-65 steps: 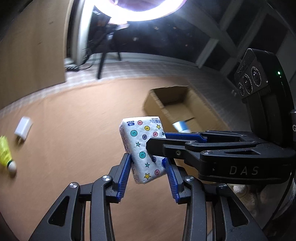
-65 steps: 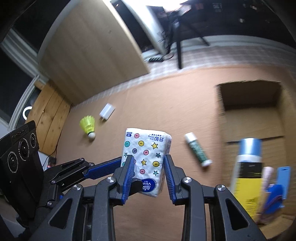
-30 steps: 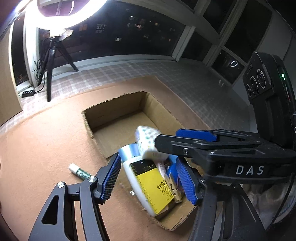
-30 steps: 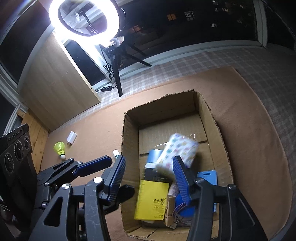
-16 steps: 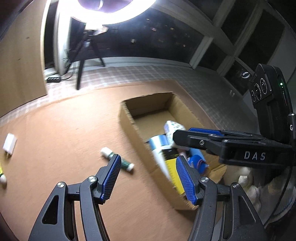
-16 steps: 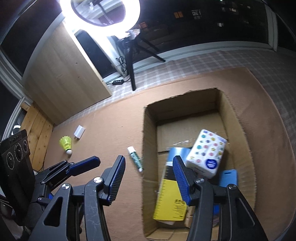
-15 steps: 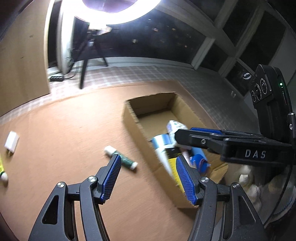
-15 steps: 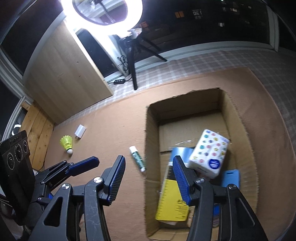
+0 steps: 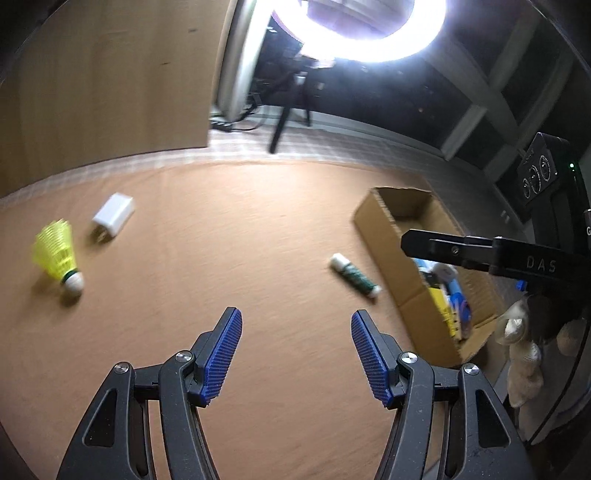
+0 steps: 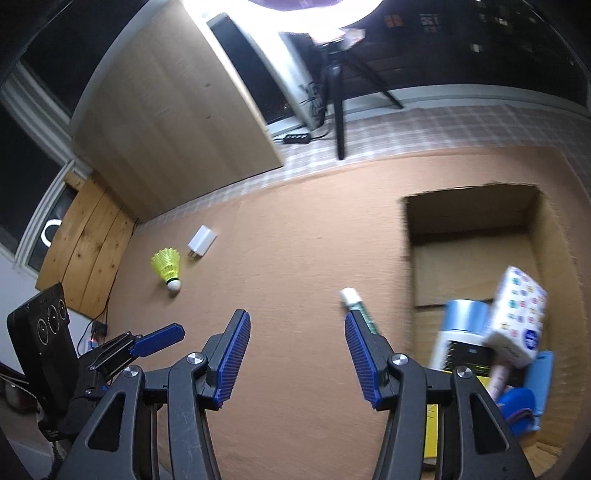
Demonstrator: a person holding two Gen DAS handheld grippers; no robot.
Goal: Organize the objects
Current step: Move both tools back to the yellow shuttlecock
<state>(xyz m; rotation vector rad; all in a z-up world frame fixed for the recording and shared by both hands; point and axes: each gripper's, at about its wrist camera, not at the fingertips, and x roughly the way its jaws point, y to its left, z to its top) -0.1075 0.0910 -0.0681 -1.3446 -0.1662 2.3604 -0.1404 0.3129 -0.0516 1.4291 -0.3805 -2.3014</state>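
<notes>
While both pairs of tongs hang over the brown desk, the scene reads from near to far like this:

Left tongs (image 9: pixel 295 354): spread apart, nothing between the blue pads, only bare desk (image 9: pixel 221 258) under them.
Right tongs (image 10: pixel 293 354): also spread and empty; the tip of the right-side pad lies in front of the lower end of the glue stick.
Glue stick (image 10: pixel 357 307): white cap, dark green body, lying flat on the desk just beside the left wall of the box; in the left wrist view it lies ahead of the left tongs and to the right.
Cardboard box (image 10: pixel 410 258): open on top, right of both tongs; inside are a tissue pack, a bottle and some blue things.
Tissue pack (image 10: pixel 517 314): white with coloured dots, tilted, leaning on the bottle; it has a blue round logo, but the writing is too blurred to read.
Bottle (image 10: pixel 460 332): light blue cap, black and yellow label, text not readable.
Shuttlecock (image 10: pixel 168 269): yellow, lying on its side, far to the left, well apart from the tongs.
Charger (image 10: pixel 201 238): white block just beside the shuttlecock, a little farther.
Writing: "DAS" is readable on the side of the right tongs in the left wrist view.
Ring light (image 9: pixel 373 29): bright, on a tripod behind the desk.
</notes>
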